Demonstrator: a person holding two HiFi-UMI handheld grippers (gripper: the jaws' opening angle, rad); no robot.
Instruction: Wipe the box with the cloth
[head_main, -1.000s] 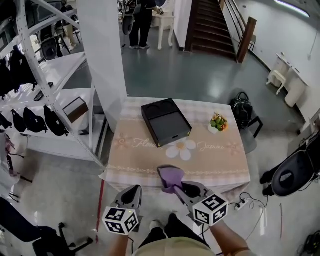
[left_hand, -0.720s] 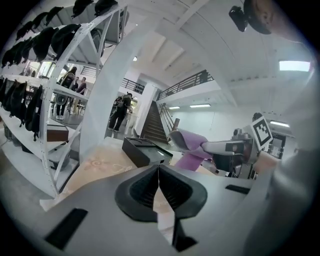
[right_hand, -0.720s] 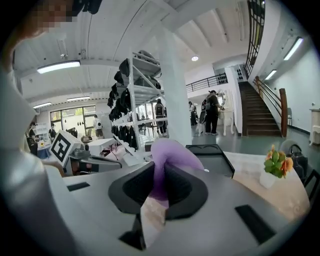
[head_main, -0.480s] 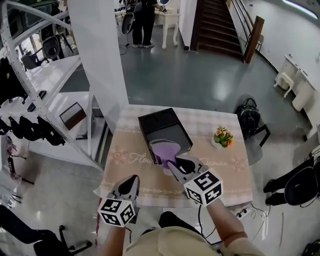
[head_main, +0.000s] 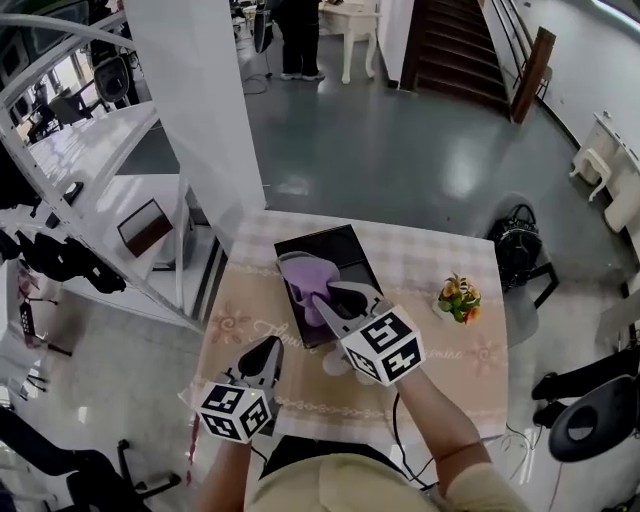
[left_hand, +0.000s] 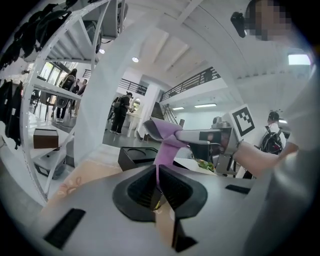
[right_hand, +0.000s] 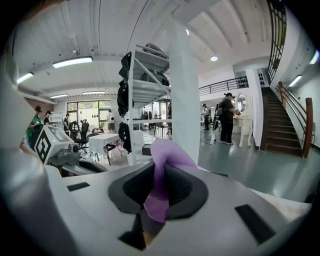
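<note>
Purple cloth (head_main: 303, 275) is shown pinched between the closed jaws of the right claw (head_main: 322, 297). One fold is bunched between the pads in the right gripper view, and the rest hangs forward of the tips. The cloth is held over the black box (head_main: 348, 255), which lies on the bench (head_main: 240, 322) toward its far left part. Whether cloth and box are already in contact cannot be settled from the head view; in the left gripper view the cloth appears to hang just above the box top. The left claw (head_main: 268, 350) is seen with its jaws together and nothing between them, carried over the near left part of the bench, near the box but apart from it. A small flower ornament (head_main: 460, 296) stands on the bench to the right, well apart from the box. The step in hand is judged to be the approach: the cloth is placed above the box, and wiping is not yet under way. For the next move, the right claw would need to be lowered until the hanging cloth is pressed against the box top, then drawn across that surface with the grip kept firm. Since the box may slide under the stroke, its near edge could be steadied by the closed left claw.
</note>
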